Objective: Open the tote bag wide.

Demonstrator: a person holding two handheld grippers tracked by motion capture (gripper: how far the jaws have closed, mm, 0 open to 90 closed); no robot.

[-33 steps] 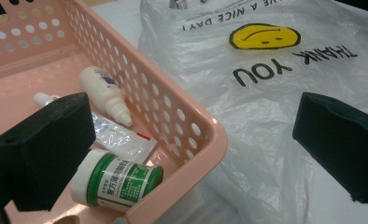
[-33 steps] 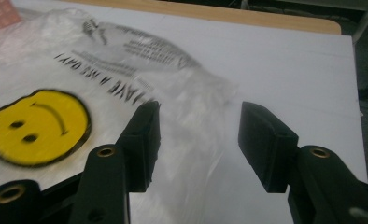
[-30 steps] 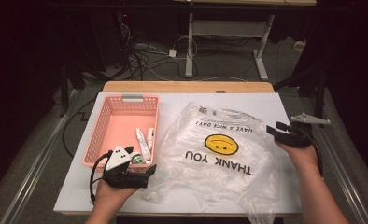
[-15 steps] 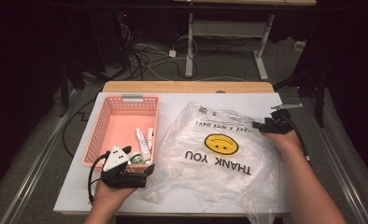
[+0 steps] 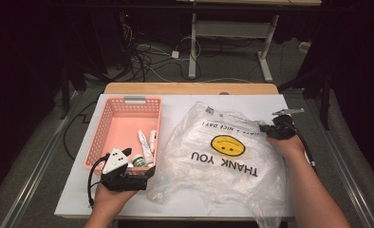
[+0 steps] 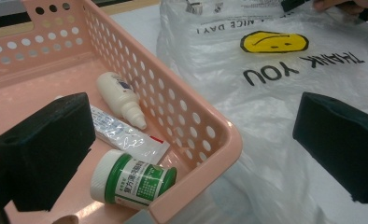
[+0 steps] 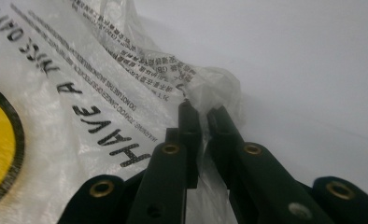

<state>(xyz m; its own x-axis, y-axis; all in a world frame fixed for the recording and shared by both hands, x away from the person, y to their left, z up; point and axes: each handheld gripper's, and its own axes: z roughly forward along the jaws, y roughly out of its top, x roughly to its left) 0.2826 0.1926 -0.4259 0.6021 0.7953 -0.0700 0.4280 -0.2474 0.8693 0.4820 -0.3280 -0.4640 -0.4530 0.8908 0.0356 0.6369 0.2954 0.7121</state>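
A clear plastic bag point(image 5: 223, 156) printed with a yellow smiley and "THANK YOU" lies flat on the white table top. My right gripper point(image 5: 266, 129) sits at its far right edge. In the right gripper view its jaws point(image 7: 203, 112) have just been closing and now pinch a fold of the bag point(image 7: 79, 93). My left gripper point(image 5: 140, 173) rests at the near corner of the pink basket point(image 5: 128, 102). In the left gripper view it point(image 6: 194, 147) stands wide open, straddling the basket corner point(image 6: 205, 135) without touching the bag point(image 6: 266, 93).
Inside the basket lie a green-labelled white jar point(image 6: 133, 179), a flat tube point(image 6: 126, 135) and a small white dropper bottle point(image 6: 121, 98). A wooden strip point(image 5: 190, 88) borders the table's far side. Cables and desk legs point(image 5: 192, 42) stand on the floor beyond.
My right gripper has moved left and down onto the bag's edge and closed on the film. The left gripper and basket have not moved.
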